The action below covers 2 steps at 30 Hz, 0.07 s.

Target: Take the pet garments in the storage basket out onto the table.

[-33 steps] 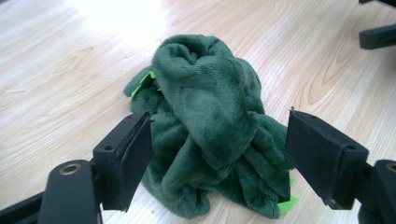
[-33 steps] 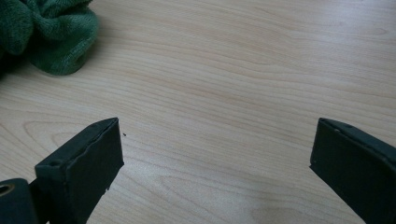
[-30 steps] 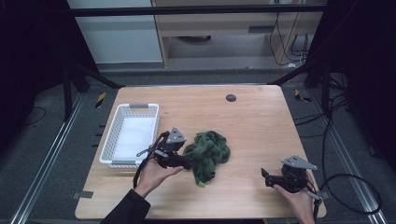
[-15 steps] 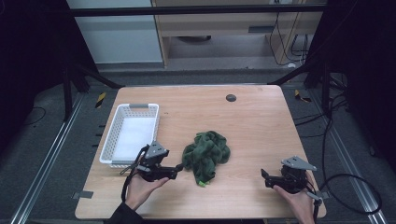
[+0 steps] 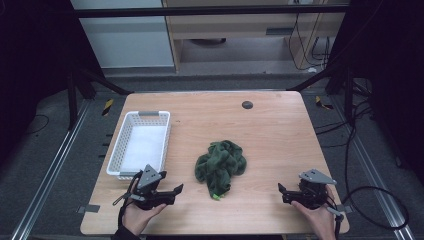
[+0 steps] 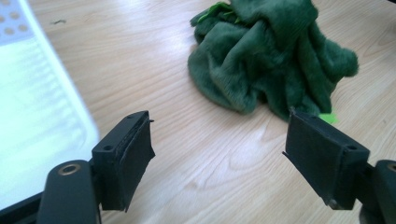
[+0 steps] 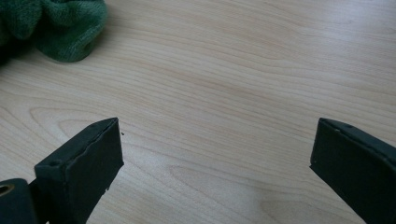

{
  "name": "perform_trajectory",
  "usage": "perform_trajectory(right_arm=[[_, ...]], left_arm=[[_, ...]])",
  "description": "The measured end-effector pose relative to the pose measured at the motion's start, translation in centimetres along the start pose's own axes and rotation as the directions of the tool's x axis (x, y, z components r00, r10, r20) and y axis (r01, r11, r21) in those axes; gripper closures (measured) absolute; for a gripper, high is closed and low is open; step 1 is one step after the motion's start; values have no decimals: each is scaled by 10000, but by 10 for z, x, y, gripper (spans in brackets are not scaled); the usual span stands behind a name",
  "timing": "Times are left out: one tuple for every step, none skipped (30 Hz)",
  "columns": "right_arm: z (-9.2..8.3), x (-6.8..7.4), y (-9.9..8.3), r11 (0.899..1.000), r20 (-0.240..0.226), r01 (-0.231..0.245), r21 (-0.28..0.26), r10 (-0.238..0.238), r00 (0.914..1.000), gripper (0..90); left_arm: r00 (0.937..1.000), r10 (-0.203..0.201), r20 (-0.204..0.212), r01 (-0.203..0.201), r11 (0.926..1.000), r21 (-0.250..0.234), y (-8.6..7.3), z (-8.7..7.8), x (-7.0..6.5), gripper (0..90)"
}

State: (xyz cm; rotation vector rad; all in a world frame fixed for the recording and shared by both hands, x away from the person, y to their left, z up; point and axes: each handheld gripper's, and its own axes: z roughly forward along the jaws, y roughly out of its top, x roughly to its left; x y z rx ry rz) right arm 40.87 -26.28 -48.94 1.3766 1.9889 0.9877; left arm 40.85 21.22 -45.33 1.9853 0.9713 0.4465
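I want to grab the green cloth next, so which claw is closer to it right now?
Left. The left claw sits just beside the green cloth, near its lower left edge, jaws open. The right claw is farther off, to its lower right.

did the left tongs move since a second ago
Yes. The left tongs pulled back from the green cloth toward the table's near edge, now below the white basket's near corner, open and empty.

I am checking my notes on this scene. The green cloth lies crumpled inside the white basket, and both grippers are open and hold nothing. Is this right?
Not quite. The green cloth lies crumpled on the wooden table, beside the white basket, as the high view shows. The left gripper and right gripper are indeed open and hold nothing.
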Motion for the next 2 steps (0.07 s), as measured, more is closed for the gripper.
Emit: perform_trajectory(right_arm=[[0,1,0,10000,-21,19,10,-19,10000,23],[0,1,0,10000,18,53,8,-53,10000,22]], left_arm=[[10000,-62,-33,62,10000,14,-3,-1,1,221],[9999,-106,-25,106,9999,83,-5,-2,3,221]])
